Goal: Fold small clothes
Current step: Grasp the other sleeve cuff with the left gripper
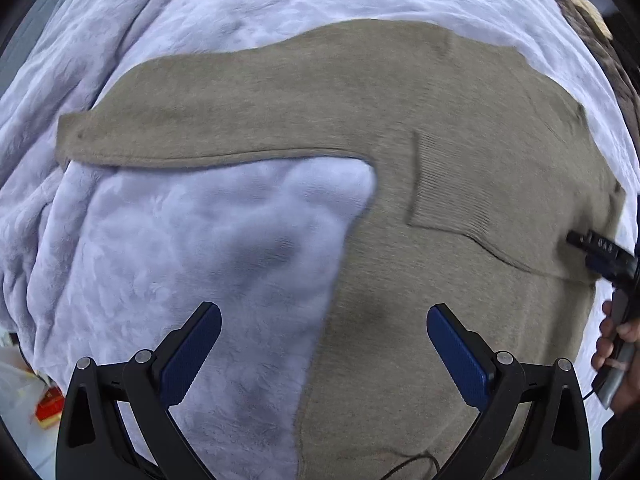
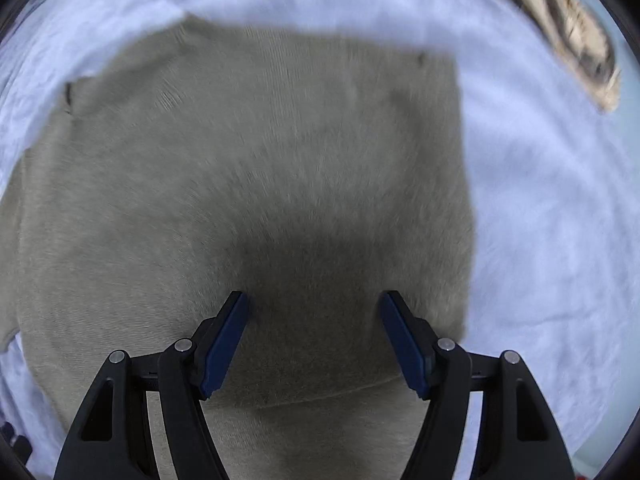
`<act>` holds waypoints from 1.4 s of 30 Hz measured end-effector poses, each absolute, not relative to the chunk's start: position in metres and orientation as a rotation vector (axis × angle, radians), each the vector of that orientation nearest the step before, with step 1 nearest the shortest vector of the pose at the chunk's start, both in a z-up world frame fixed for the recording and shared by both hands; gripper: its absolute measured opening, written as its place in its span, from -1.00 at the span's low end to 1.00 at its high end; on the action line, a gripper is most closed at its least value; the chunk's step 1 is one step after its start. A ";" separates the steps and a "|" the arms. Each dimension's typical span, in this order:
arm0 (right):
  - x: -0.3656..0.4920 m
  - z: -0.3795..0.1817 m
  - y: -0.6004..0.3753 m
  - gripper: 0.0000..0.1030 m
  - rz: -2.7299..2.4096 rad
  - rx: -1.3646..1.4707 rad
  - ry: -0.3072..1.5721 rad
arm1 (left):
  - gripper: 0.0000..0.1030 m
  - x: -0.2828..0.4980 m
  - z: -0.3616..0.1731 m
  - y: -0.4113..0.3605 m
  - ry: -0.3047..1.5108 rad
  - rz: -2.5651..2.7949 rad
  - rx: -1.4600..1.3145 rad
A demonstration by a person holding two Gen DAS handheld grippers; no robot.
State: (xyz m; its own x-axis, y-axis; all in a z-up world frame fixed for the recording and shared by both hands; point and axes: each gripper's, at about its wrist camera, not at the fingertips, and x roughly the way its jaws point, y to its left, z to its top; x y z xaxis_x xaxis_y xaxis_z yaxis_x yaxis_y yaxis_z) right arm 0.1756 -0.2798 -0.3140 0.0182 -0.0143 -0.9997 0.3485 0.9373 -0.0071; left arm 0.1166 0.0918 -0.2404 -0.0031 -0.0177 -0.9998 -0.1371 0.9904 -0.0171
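Observation:
A tan knit sweater (image 1: 400,100) lies flat on a pale lilac blanket (image 1: 180,240). One sleeve (image 1: 180,128) stretches out to the left; a ribbed cuff (image 1: 448,184) is folded onto the body. My left gripper (image 1: 324,320) is open and empty, above the sweater's left edge. My right gripper (image 2: 314,304) is open and empty, close above the sweater's body (image 2: 260,180) near its right edge. In the left wrist view the right gripper (image 1: 600,256) shows at the sweater's right side, held by a hand.
The lilac blanket (image 2: 540,220) covers the whole surface. A brown patterned cloth (image 2: 576,40) lies at the far right edge. Red and white packaging (image 1: 48,404) sits beyond the blanket at lower left.

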 end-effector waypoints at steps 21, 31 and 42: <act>0.091 -0.206 -0.078 0.52 0.044 -0.133 1.399 | 1.00 0.144 -0.302 0.418 1.218 0.356 -1.128; 0.075 -0.186 -0.073 0.52 0.009 -0.161 1.403 | 0.72 0.139 -0.316 0.432 1.208 0.260 -1.211; 0.056 -0.165 -0.075 0.52 -0.010 -0.179 1.389 | -0.40 0.159 -0.297 0.409 1.073 0.286 -1.281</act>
State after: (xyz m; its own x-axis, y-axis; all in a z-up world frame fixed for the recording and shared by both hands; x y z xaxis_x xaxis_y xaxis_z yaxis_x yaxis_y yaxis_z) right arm 0.0562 -0.0751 -0.1646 0.1828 -0.1125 -0.9767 -0.0982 0.9864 -0.1320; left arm 0.1588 0.4085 -0.2974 0.5180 -0.3704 -0.7710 -0.7048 0.3260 -0.6301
